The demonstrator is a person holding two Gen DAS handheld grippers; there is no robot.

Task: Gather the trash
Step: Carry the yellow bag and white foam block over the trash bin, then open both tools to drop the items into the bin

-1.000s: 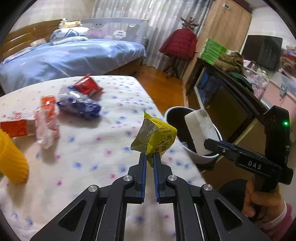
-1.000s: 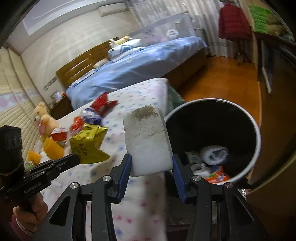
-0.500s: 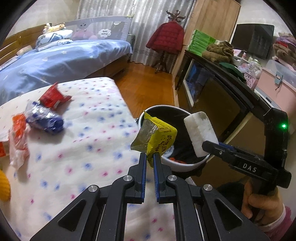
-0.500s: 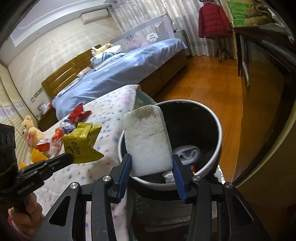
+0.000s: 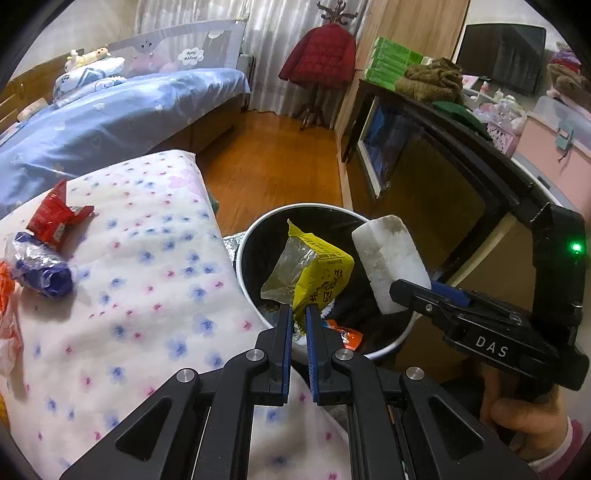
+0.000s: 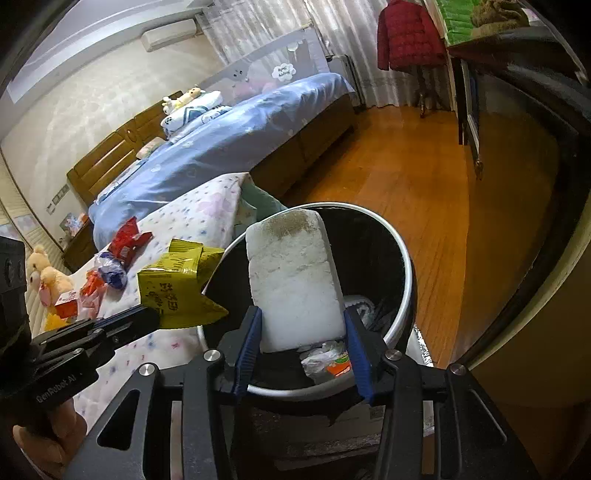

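**Two pieces of trash held over the bin**

The yellow wrapper (image 5: 314, 271) is pinched in the left hand-held gripper (image 5: 298, 314) above the open black trash bin (image 5: 255, 236). Just beside it, the right hand-held gripper (image 6: 301, 332) clamps a white foam block (image 6: 293, 280) over the same bin. Red, blue and orange wrappers (image 5: 51, 218) lie on the flowered bed cover (image 5: 155, 280).

We see a bed with a blue cover (image 5: 122, 110) along the far wall, its pillows (image 5: 88, 75) at the wooden headboard (image 6: 114, 155). A red jacket (image 5: 319, 55) hangs on a coat stand beside the striped curtain (image 5: 269, 33). Green boxes (image 5: 393, 61) sit stacked on a dark cabinet, and teddy bears (image 6: 46, 275) sit at the left.
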